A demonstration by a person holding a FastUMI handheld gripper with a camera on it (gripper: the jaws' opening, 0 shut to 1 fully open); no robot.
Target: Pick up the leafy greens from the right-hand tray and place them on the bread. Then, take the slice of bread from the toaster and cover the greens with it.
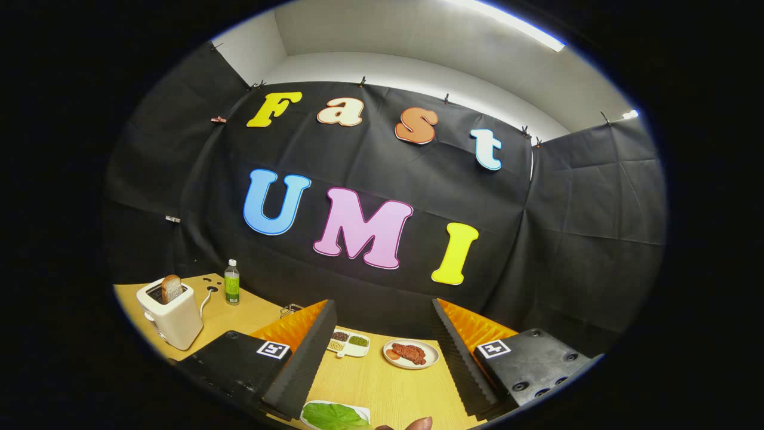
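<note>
My gripper [382,373] is open, its two fingers spread wide above the wooden table [382,376], with nothing held. A green leaf [335,415] lies on a white tray [362,410] low between the fingers, close to the left one. A white toaster [173,319] stands at the table's far left with a slice of bread [172,288] sticking up out of its slot. Beyond the fingers sits a small plate [412,354] with reddish-brown meat and an orange slice on it.
A white divided dish [349,344] with small portions of grains stands beyond the left finger. A green bottle [231,282] is behind the toaster, near a cable. A fingertip [418,424] of a person shows beside the leaf tray. Black cloth walls close the booth.
</note>
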